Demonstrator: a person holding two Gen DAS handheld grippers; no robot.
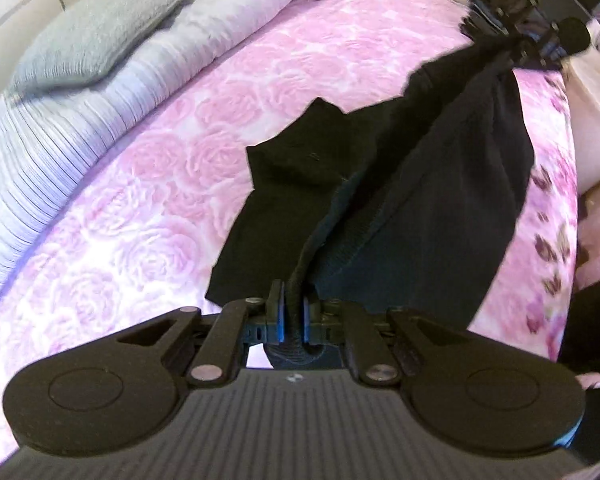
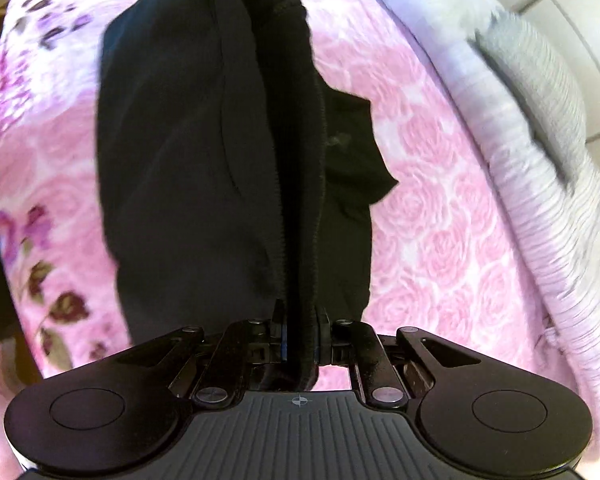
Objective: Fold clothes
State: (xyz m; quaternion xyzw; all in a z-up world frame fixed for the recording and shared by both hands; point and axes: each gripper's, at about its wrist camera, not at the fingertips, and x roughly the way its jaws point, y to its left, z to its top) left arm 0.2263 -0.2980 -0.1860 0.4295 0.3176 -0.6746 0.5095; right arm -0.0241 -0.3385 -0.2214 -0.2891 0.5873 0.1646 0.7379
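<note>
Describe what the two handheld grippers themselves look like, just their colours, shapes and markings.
Both are matte black. The left gripper and right gripper each have a ribbed grey-black base plate with a small crosshair mark, two round disc-shaped lobes, linkage bars with silver rivets, and blue-edged finger pads.

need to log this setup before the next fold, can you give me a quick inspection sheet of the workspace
surface: pink rose-print bedspread, darker purple flowers along one edge
job's things: black knit garment, stretched between both grippers, part of it lying on the bedspread
clutter: grey fuzzy cushion on a folded pale lilac ribbed blanket at the bed's far side
grippers: left gripper shut on the garment's edge; right gripper shut on its other end
cables: nothing seen
surroundings: pale tiled wall behind the bed
</note>
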